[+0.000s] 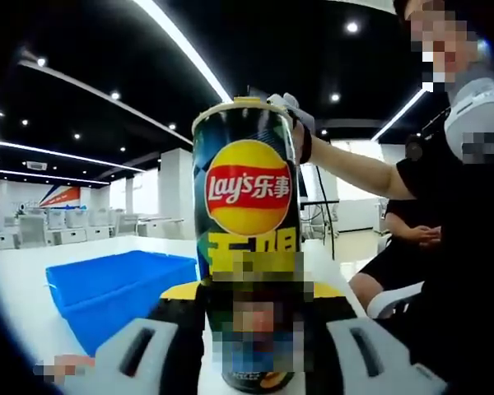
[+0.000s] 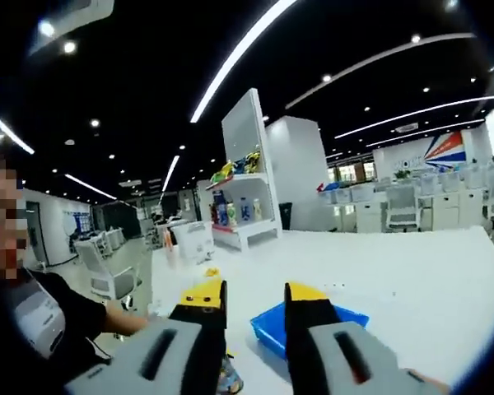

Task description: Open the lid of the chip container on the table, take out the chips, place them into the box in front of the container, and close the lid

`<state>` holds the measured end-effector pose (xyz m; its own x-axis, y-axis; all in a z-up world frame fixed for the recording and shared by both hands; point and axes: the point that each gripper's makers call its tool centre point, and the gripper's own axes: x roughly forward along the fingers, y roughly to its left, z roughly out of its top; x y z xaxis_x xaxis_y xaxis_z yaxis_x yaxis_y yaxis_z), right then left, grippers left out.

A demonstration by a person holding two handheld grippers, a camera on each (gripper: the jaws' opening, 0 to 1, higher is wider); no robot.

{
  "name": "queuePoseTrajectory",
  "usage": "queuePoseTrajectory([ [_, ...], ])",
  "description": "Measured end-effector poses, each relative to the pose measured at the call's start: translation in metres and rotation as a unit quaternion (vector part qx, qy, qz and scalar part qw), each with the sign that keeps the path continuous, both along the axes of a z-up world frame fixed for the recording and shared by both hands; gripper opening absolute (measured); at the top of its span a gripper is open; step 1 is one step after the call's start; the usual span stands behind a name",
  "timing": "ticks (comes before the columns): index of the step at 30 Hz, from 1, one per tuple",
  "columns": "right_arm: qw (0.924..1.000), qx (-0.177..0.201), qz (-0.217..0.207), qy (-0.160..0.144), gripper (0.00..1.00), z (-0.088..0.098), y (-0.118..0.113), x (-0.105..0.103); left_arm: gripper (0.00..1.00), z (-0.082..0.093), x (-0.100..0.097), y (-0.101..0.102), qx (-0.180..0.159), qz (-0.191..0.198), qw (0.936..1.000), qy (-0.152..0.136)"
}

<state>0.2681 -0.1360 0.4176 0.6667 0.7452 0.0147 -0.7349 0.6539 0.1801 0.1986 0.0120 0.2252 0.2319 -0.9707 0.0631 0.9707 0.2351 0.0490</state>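
Left gripper (image 1: 251, 329) clamped the can (image 1: 245, 239) upright to steady it, right gripper (image 2: 255, 300) narrowly parted above the box (image 2: 273, 331).

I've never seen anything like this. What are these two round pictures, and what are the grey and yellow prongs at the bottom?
There is no robot here: a person holds a two-jaw gripper in each hand, and a fisheye camera rides on each, looking along its jaws. Those prongs are the jaws.

In the left gripper view, the left gripper has its jaws on either side of a tall chip can standing on a white table, apparently clamping it. The can's lid is on. A blue box sits beside it.

In the right gripper view, the right gripper is raised above the table with its jaws slightly apart, holding nothing; the same box lies beyond them.
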Motion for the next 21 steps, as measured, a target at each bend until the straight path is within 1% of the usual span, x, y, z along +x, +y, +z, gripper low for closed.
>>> queuePoseTrajectory([
  [1,0.9996,-0.001,-0.027,-0.002,0.28,-0.009,-0.02,0.004,0.46,0.0,0.0,0.0,0.0,0.0,1.0,0.0],
  [2,0.9991,0.005,-0.043,0.001,0.29,-0.015,-0.033,0.006,0.46,0.0,0.0,0.0,0.001,0.0,1.0,0.0],
  [3,0.9977,0.009,-0.067,0.006,0.3,-0.028,-0.048,0.006,0.46,0.0,0.0,0.0,0.001,0.0,1.0,0.0],
  [4,0.9964,0.003,-0.085,0.001,0.32,-0.037,-0.06,0.008,0.46,0.0,0.0,-0.001,0.002,0.001,1.0,0.0],
  [5,0.994,-0.008,-0.109,-0.002,0.34,-0.05,-0.079,0.012,0.46,0.0,0.0,-0.001,0.003,0.001,1.0,0.0],
  [6,0.9932,-0.012,-0.116,-0.001,0.37,-0.056,-0.084,0.013,0.46,0.0,0.0,-0.001,0.004,0.002,1.0,0.0],
  [7,0.9899,-0.028,-0.139,0.005,0.39,-0.074,-0.099,0.014,0.46,0.0,-0.001,-0.001,0.003,0.002,1.0,0.0],
  [8,0.9873,-0.04,-0.154,0.01,0.41,-0.086,-0.108,0.014,0.46,0.0,-0.001,-0.001,0.003,0.002,1.0,0.0],
  [9,0.9835,-0.052,-0.173,0.016,0.43,-0.104,-0.121,0.015,0.46,0.0,-0.001,-0.001,0.003,0.002,1.0,0.0],
  [10,0.9807,-0.06,-0.185,0.023,0.44,-0.117,-0.129,0.016,0.46,0.0,-0.001,-0.002,0.002,0.002,1.0,0.0],
  [11,0.9756,-0.063,-0.208,0.034,0.44,-0.135,-0.14,0.018,0.46,0.0,-0.002,-0.003,0.003,0.002,1.0,0.0],
  [12,0.972,-0.067,-0.222,0.042,0.45,-0.147,-0.147,0.018,0.46,0.0,-0.002,-0.004,0.003,0.002,1.0,0.0],
  [13,0.9666,-0.075,-0.24,0.048,0.45,-0.164,-0.156,0.019,0.46,0.0,-0.002,-0.004,0.003,0.002,1.0,0.0],
  [14,0.9635,-0.077,-0.251,0.054,0.45,-0.175,-0.161,0.019,0.46,0.0,-0.003,-0.004,0.003,0.003,1.0,0.0],
  [15,0.959,-0.087,-0.26,0.071,0.44,-0.193,-0.167,0.019,0.46,0.0,-0.003,-0.004,0.004,0.003,1.0,0.0],
  [16,0.9569,-0.094,-0.264,0.076,0.44,-0.199,-0.17,0.019,0.46,0.0,-0.003,-0.004,0.004,0.004,1.0,-0.001],
  [17,0.9512,-0.108,-0.278,0.077,0.44,-0.212,-0.177,0.021,0.46,0.0,-0.003,-0.004,0.005,0.004,1.0,-0.001],
  [18,0.9485,-0.118,-0.283,0.077,0.45,-0.22,-0.181,0.021,0.46,0.0,-0.003,-0.005,0.005,0.005,1.0,-0.001],
  [20,0.94,-0.136,-0.304,0.076,0.46,-0.238,-0.19,0.022,0.46,0.0,-0.004,-0.005,0.006,0.006,1.0,-0.003],
  [21,0.9341,-0.153,-0.313,0.078,0.46,-0.249,-0.195,0.022,0.46,0.0,-0.004,-0.004,0.006,0.006,1.0,-0.003],
])
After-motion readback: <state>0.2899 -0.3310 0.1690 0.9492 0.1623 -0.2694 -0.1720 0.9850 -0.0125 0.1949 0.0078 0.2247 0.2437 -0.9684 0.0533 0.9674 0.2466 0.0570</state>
